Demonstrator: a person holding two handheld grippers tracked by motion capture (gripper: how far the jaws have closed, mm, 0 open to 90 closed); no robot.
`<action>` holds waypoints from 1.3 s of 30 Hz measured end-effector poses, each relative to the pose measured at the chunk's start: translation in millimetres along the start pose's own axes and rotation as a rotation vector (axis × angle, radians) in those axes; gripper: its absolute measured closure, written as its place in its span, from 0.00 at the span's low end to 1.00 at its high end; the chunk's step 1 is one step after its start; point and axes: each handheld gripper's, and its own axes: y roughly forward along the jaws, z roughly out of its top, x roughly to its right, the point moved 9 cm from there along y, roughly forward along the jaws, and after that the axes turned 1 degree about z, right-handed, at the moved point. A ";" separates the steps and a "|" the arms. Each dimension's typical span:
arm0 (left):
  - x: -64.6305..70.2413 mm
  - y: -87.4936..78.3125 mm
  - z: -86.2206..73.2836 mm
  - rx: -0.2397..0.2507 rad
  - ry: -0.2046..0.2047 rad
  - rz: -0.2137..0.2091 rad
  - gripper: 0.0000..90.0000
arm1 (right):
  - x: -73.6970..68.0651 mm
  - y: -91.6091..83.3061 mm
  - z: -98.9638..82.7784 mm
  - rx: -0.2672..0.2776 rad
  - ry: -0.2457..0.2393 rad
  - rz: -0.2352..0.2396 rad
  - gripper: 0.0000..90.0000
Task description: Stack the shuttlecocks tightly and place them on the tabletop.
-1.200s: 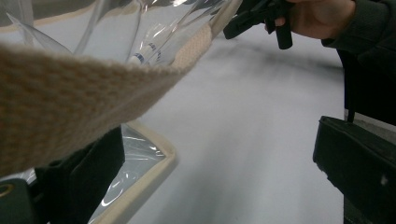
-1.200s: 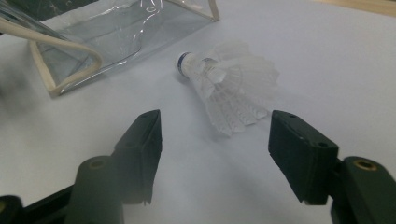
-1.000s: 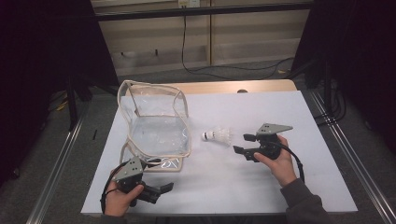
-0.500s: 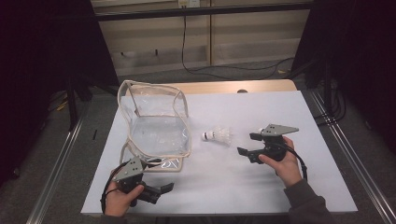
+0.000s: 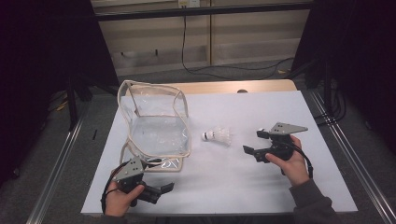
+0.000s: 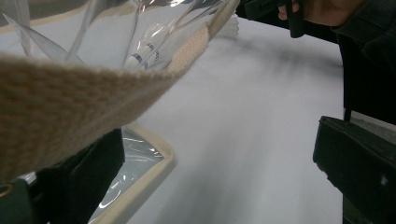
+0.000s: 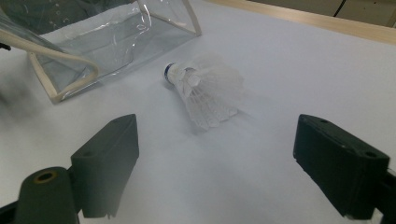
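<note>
worktop (image 5: 261, 186): white sheet that carries everything.
clear pouch (image 5: 156, 123): landmark; stands open with cream-edged walls, its flap lying towards the person.
left gripper (image 5: 161, 190): at the pouch's near corner; in the left gripper view the cream strap (image 6: 70, 98) lies across one jaw while the other stands well off, so the jaws are apart and press on nothing I can see.
right gripper (image 5: 254, 142): well to the right of the pouch; its jaws have just been opening and stand wide, with nothing between them.
shuttlecock (image 7: 208, 91): lies on its side between pouch and right gripper, cork end towards the pouch, touching neither.
step in hand: probably lining up to take the shuttlecock.
next move: bring the right gripper forward so its jaws straddle the feather skirt, then close gently, since feathers crush easily.
</note>
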 end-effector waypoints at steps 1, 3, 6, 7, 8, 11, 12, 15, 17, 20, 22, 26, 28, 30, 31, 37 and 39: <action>0.1 0.0 0.1 0.001 -0.001 -0.001 0.02 | 0.8 -0.9 0.3 0.004 0.001 0.001 0.15; 0.0 -0.1 -0.1 0.000 0.001 -0.001 0.02 | 2.4 -3.0 -0.3 0.002 0.007 0.003 0.13; -0.2 0.2 0.0 0.000 0.001 -0.001 0.02 | 6.0 -5.0 -2.8 -0.009 0.016 -0.008 0.11; -0.3 0.2 0.1 0.000 0.001 0.000 0.02 | 7.3 -5.5 -3.5 -0.012 0.019 -0.013 0.10; -0.2 0.3 0.2 0.002 -0.001 0.000 0.02 | 8.7 -6.1 -3.6 -0.009 0.018 -0.018 0.10; -0.3 0.3 0.2 0.001 0.000 0.000 0.02 | 11.6 -8.8 -2.7 0.002 0.031 -0.027 0.07; -0.2 0.4 0.2 0.001 -0.001 0.000 0.02 | 12.1 -9.9 -2.8 0.000 0.035 -0.025 0.07; -0.4 0.3 0.1 0.000 0.001 0.002 0.02 | 15.1 -13.3 -3.0 -0.001 0.031 -0.032 0.06; -0.4 0.3 0.0 -0.002 0.002 0.003 0.02 | 17.8 -16.0 -2.7 0.005 0.038 -0.041 0.05; -0.7 0.2 -0.2 -0.004 0.006 0.003 0.02 | 19.6 -19.2 -2.3 0.011 0.046 -0.041 0.06; -0.7 0.3 -0.1 -0.004 0.005 0.003 0.02 | 20.4 -21.0 -2.4 0.010 0.043 -0.047 0.06; -0.3 0.4 -0.3 -0.005 0.003 0.002 0.02 | 24.0 -24.4 -2.8 0.011 0.049 -0.058 0.06; -0.4 0.4 -0.1 -0.004 0.003 0.002 0.02 | 25.5 -25.2 -3.7 0.009 0.050 -0.065 0.05; -0.5 0.4 -0.2 -0.005 0.004 0.002 0.02 | 26.4 -26.0 -4.6 0.008 0.055 -0.068 0.05; -0.4 0.4 -0.1 -0.004 0.004 0.002 0.02 | 27.4 -26.4 -5.1 0.006 0.054 -0.072 0.05; -0.5 0.3 -0.4 -0.006 0.005 0.001 0.02 | 31.3 -30.8 -5.7 0.010 0.059 -0.083 0.06; -0.7 0.3 -0.1 -0.005 0.006 0.003 0.02 | 33.3 -32.6 -5.9 0.012 0.060 -0.088 0.06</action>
